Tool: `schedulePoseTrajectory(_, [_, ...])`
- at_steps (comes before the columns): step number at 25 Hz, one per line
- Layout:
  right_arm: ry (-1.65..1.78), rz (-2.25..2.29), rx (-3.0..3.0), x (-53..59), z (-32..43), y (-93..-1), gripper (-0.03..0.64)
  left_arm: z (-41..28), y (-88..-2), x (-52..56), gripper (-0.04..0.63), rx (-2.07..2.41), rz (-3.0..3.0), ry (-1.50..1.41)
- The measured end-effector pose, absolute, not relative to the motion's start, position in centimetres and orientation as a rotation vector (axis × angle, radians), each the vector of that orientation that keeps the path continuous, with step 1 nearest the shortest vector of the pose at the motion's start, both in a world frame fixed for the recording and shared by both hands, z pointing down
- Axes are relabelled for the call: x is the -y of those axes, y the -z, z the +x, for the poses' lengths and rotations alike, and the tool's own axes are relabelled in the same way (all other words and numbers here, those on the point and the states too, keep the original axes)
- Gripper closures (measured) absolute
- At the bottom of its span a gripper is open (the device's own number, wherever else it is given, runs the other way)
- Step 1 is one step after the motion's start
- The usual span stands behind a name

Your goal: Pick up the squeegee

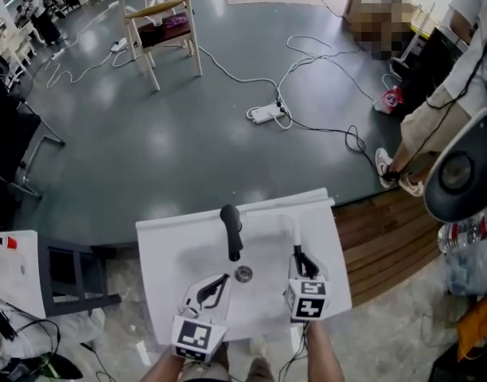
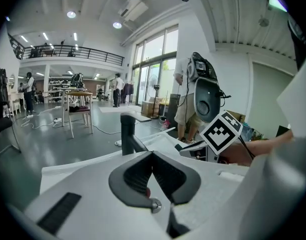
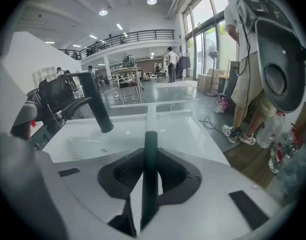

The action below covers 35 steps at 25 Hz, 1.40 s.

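- Between the pads of the right tongs (image 3: 151, 158) stands the squeegee (image 3: 149, 189). Its dark handle runs straight up the middle of the jaws, which are clamped on it, and a pale part carries on ahead of the tips.
- To the left of them, the left tongs (image 2: 153, 156) have their pads brought together with nothing between, so they take no part in the grip.
- Beneath and ahead of both tongs lies the white sink (image 1: 160, 249). The black faucet (image 1: 231, 231) rises just ahead of the left tongs, to the left of the right pair.
- Judging by this, the squeegee is caught, and the step in hand is lifting it clear of the sink.
- To do that well, I would hold the squeeze steady. The handle looks narrow and smooth, so it could pivot or slide between the pads if the grip eases.
- Lift straight up without twisting, so the pale end ahead of the tips clears the sink's far rim rather than dragging on it.
- Steer the right tongs away from the faucet on their left, because a swing that way could knock the squeegee askew in the jaws.
- Leave the left tongs parked beside the right pair, and bring them in only if the handle starts to tilt.
- The far end may be the heavier one, so watch for it dipping forward of the tips.
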State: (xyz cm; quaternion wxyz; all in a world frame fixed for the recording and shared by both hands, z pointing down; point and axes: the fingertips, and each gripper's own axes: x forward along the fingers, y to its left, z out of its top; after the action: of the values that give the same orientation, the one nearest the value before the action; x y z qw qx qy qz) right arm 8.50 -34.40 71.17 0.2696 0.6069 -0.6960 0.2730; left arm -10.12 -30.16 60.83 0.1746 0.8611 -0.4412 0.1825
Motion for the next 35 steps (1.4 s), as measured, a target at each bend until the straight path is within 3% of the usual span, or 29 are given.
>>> schedulePoseTrajectory(22, [-0.484,1.775,2.096,24.3,12.3,-52.1,0.538,-7.1,-47.6,20.9,0.597,1.430,2.579,-0.363])
schedulePoseTrajectory(35, [-0.424,1.777,2.187,11.9,15.7,-48.6,0.537,-4.1,-44.3,11.5,0.597,1.545,2.578,-0.328])
